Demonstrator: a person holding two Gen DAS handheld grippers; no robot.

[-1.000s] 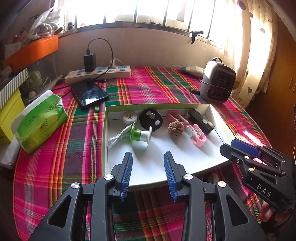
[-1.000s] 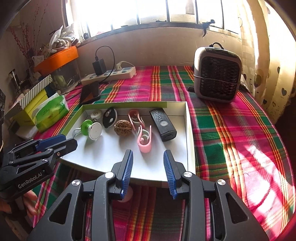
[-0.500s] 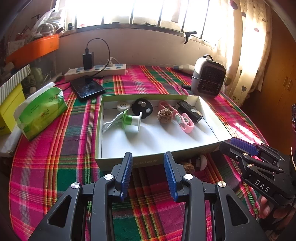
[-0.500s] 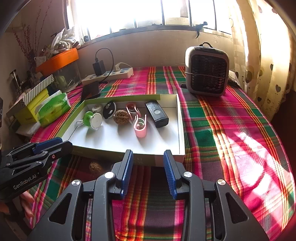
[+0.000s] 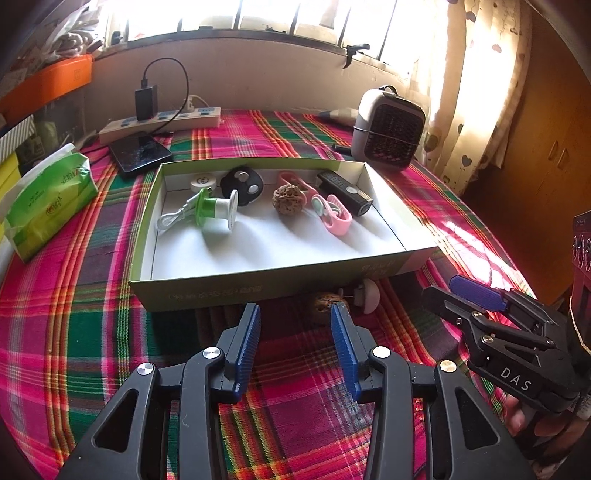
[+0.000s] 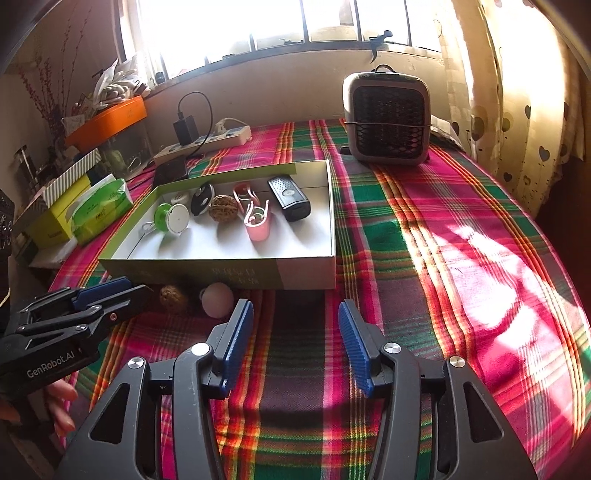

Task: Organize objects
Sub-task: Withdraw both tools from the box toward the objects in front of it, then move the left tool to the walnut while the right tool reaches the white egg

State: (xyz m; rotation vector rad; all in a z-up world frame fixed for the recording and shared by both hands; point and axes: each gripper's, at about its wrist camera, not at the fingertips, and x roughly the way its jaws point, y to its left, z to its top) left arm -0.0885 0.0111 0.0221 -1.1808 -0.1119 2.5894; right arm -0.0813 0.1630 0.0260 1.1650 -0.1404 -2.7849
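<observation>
Two loose items by box (image 5: 258,288): walnut (image 5: 327,301), pink knob (image 5: 367,293) | light, hard, round, rolls; pinch mid-body | left hand-held gripper (image 5: 295,332), right hand-held gripper (image 6: 295,332): empty, opening

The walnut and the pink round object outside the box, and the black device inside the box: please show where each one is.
Walnut (image 6: 173,294), right wrist view: middle of its wrinkled shell.
Pink round object (image 6: 218,299), right wrist view: its rounded face.
Black device (image 6: 289,197), right wrist view: its top face.

Strong backlight from the window (image 6: 258,26) overexposes the panes; sun patches the tablecloth (image 6: 480,266); fisheye edges curve and darken.
</observation>
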